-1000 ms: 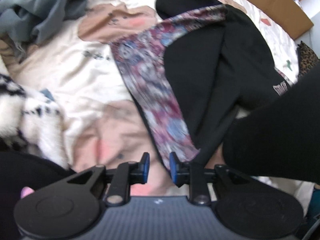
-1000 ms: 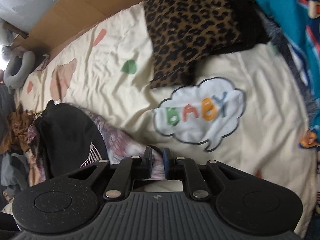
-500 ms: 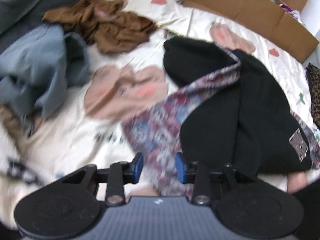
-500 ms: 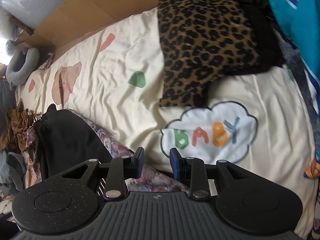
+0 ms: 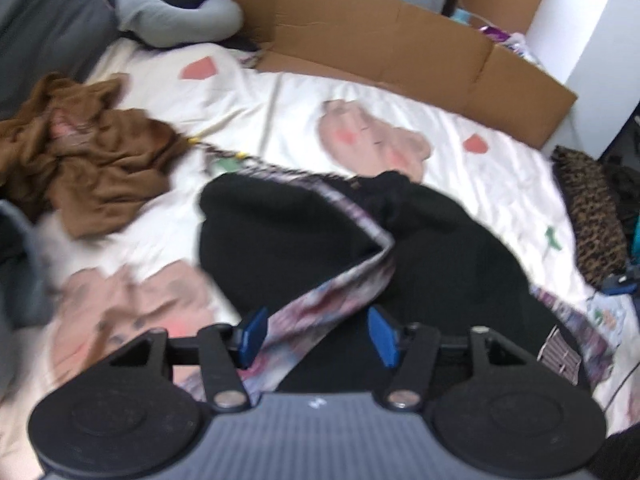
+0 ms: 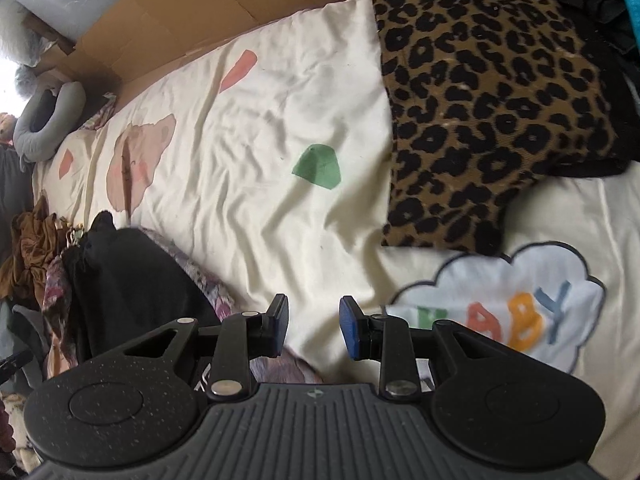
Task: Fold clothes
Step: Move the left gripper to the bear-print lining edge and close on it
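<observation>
While the left gripper [image 5: 316, 334] hangs over the black garment [image 5: 420, 264], its fingers are spreading, and a patterned strip [image 5: 320, 312] of the garment's lining runs up between them, apparently touching neither pad. Black garment lies mid-bed on the cream bedsheet [image 5: 304, 112], partly folded, patterned lining showing along its edges. Strip's long axis runs diagonally from the left fingers up toward the far edge of the bed, where cardboard [image 5: 380, 44] lies. Right gripper [image 6: 314, 330]: fingers parted, nothing between them, only bare sheet beyond; the garment [image 6: 132, 280] lies to its left, a patterned corner just under the near finger. Judgement: left hand is the nearer to the strip and garment body; right hand sits at the garment's outer corner. Brown garment [image 5: 88, 160] crumpled toward the left edge, leopard-print cloth [image 6: 488, 92] at the right, both well apart from the work.
</observation>
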`<action>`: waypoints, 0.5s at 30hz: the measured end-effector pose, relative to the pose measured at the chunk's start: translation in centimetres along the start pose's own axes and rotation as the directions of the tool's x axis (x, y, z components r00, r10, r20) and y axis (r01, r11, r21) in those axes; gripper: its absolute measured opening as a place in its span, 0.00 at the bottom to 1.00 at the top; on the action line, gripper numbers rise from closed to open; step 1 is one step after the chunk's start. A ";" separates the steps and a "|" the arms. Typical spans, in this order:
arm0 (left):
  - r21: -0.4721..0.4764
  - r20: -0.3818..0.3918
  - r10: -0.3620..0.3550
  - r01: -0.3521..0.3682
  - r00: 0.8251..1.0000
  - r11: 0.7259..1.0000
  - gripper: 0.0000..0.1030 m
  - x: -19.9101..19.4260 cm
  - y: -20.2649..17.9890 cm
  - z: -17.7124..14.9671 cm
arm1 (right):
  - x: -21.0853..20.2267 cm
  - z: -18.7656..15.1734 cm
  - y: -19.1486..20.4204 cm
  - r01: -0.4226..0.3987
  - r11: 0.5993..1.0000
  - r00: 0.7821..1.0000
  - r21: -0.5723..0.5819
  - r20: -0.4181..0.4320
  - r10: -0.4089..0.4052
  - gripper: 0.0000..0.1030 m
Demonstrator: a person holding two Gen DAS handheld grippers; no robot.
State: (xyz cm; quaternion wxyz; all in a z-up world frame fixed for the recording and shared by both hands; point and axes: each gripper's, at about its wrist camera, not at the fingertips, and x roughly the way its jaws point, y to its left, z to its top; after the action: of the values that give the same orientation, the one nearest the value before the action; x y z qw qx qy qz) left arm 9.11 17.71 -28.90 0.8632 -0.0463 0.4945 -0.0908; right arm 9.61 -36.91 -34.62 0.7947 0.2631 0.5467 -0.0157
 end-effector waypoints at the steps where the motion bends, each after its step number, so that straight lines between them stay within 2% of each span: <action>1: -0.003 0.004 -0.020 0.020 1.000 1.000 0.58 0.6 -0.2 0.4 | 0.4 0.3 0.2 -0.002 1.000 1.000 -0.005 0.003 0.002 0.30; 3: -0.002 0.016 -0.054 0.054 0.998 0.999 0.66 1.6 -0.7 0.9 | 1.2 0.8 0.6 -0.006 1.000 1.000 -0.018 0.008 0.007 0.30; 5: 0.014 0.021 -0.082 0.082 0.996 0.997 0.70 2.6 -1.2 1.3 | 2.0 1.4 1.0 -0.014 1.000 1.000 -0.026 0.010 0.015 0.30; 7: 0.021 0.020 -0.093 0.092 0.996 0.996 0.70 3.7 -1.5 1.6 | 2.9 1.9 1.4 -0.023 0.999 1.000 -0.036 0.009 0.023 0.30; 10: -0.034 0.013 -0.098 0.098 0.995 0.995 0.69 5.3 -1.3 2.1 | 4.4 2.5 2.3 -0.037 0.998 0.999 -0.054 0.005 0.037 0.30; 15: -0.108 0.013 -0.106 0.107 0.994 0.988 0.61 6.7 -1.1 2.5 | 6.1 2.5 4.4 -0.066 0.991 0.998 -0.116 -0.027 0.063 0.30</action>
State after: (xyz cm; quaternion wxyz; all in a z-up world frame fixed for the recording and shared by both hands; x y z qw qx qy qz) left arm 14.47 15.25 -33.14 0.8551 -0.1198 0.4924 -0.1095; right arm 15.57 -32.63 -37.60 0.8025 0.2339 0.5470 0.0451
